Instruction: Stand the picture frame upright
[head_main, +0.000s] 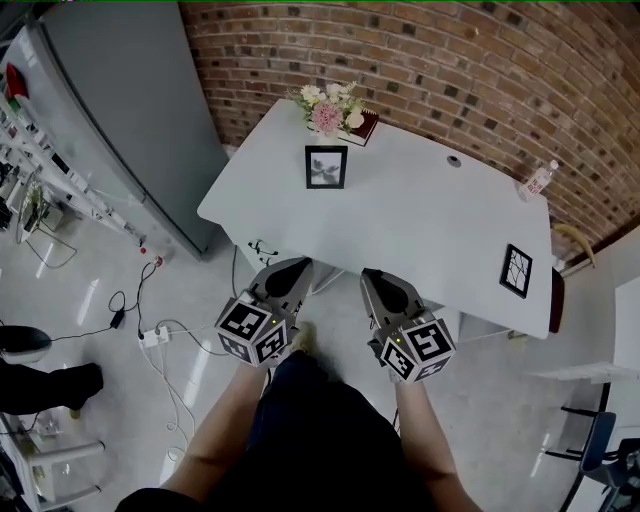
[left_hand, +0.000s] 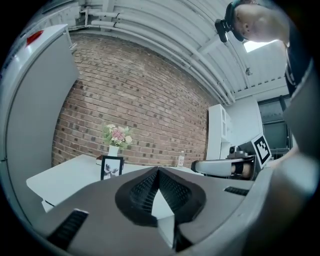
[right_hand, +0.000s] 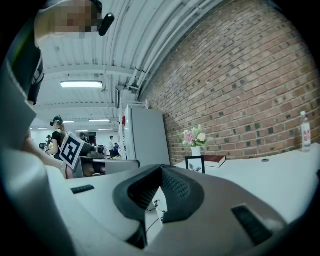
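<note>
Table (head_main: 430, 215), upright frame (head_main: 326, 167) well beyond grippers (head_main: 292, 268) (head_main: 374, 276)

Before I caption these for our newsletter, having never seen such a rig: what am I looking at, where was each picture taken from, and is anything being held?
No robot here: a person holds a hand tool with a claw in each hand. The downward picture comes from a camera on their head and shows the left claw and right claw, both shut and empty, short of the table. The other two pictures look along each claw's jaws. On the table: a picture frame standing upright beside a vase of flowers and a book, a bottle, and a second frame near the right edge, apparently lying flat.
</note>
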